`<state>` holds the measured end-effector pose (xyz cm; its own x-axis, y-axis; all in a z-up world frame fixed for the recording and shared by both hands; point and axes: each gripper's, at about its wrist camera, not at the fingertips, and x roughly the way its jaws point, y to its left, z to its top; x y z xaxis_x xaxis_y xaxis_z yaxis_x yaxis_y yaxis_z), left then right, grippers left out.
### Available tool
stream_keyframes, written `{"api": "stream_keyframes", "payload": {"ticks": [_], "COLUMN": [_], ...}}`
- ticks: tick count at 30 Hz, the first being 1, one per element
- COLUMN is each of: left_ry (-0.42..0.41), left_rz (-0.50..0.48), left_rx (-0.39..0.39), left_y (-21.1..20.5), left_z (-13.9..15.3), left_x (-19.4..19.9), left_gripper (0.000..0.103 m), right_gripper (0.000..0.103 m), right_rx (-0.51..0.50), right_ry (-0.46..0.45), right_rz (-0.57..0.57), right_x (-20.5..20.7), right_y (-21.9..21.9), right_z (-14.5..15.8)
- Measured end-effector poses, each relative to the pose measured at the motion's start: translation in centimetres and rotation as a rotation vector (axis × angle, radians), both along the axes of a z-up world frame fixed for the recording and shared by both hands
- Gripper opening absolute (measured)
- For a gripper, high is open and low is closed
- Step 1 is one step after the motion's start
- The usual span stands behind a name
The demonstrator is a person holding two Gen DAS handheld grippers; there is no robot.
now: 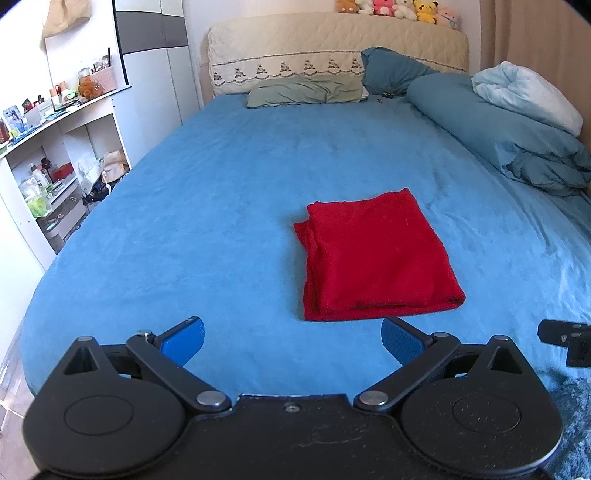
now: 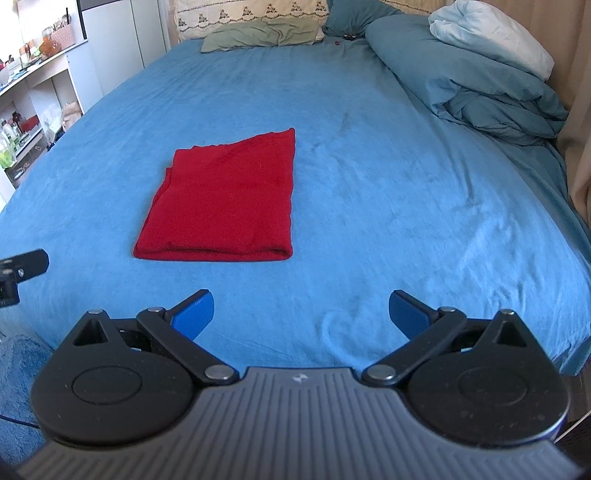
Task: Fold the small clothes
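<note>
1. Two tongs, both spread wide and grasping nothing: left tongs [image 1: 293, 338] low at the near edge of the bed [image 1: 221, 184], right tongs [image 2: 301, 314] likewise over the near edge.
2. One red cloth [image 1: 376, 258], folded into a flat rectangle, lying on the blue sheet near the middle of the bed, closer to the foot than to the headboard [image 1: 332, 48].
3. Seen from the left wrist: cloth just beyond and slightly right of the blue pads [image 1: 184, 339], apart from them; loose layered edges on its left side, thick fold along the near edge.
4. Seen from the right wrist: same cloth [image 2: 225, 199] ahead and to the left, well clear of the fingertips [image 2: 406, 310].
5. Part of the other tool poking in at the frame edge in each view.
6. Farther back: green pillow [image 1: 306, 90], bundled duvet [image 1: 498, 129] along the right side, plush toys [image 1: 399, 9] atop the headboard, cluttered shelves [image 1: 55, 155] at left.
</note>
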<state>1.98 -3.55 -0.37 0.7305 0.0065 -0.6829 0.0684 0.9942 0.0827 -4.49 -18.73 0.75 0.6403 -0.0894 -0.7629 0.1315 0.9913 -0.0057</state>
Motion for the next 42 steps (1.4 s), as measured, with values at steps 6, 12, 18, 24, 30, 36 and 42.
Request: {"api": "stream_keyframes", "payload": {"ticks": [6, 12, 18, 24, 30, 36, 42], "left_ry": [-0.007, -0.009, -0.014, -0.015, -0.02, -0.021, -0.018], "left_rz": [-0.001, -0.006, -0.005, -0.011, -0.011, -0.012, -0.02], "left_rx": [0.002, 0.004, -0.003, -0.004, -0.009, -0.008, -0.002], "left_y": [0.2, 0.3, 0.6, 0.8, 0.9, 0.9, 1.0], "left_z": [0.2, 0.3, 0.5, 0.5, 0.6, 0.6, 0.7], "left_x": [-0.2, -0.3, -0.3, -0.4, -0.5, -0.5, -0.5], "left_gripper": [0.103, 0.103, 0.103, 0.103, 0.103, 0.103, 0.103], "right_gripper": [0.103, 0.103, 0.103, 0.103, 0.103, 0.103, 0.103], "right_rx": [0.002, 0.006, 0.008, 0.008, 0.008, 0.008, 0.008], "right_ry": [0.002, 0.003, 0.003, 0.002, 0.002, 0.002, -0.001], "right_rz": [-0.002, 0.0, -0.001, -0.001, 0.0, 0.0, -0.003], "right_x": [0.0, 0.0, 0.0, 0.0, -0.1, -0.1, -0.1], "right_y": [0.4, 0.3, 0.3, 0.4, 0.7, 0.8, 1.3], "right_z": [-0.1, -0.1, -0.1, -0.1, -0.1, 0.0, 0.0]}}
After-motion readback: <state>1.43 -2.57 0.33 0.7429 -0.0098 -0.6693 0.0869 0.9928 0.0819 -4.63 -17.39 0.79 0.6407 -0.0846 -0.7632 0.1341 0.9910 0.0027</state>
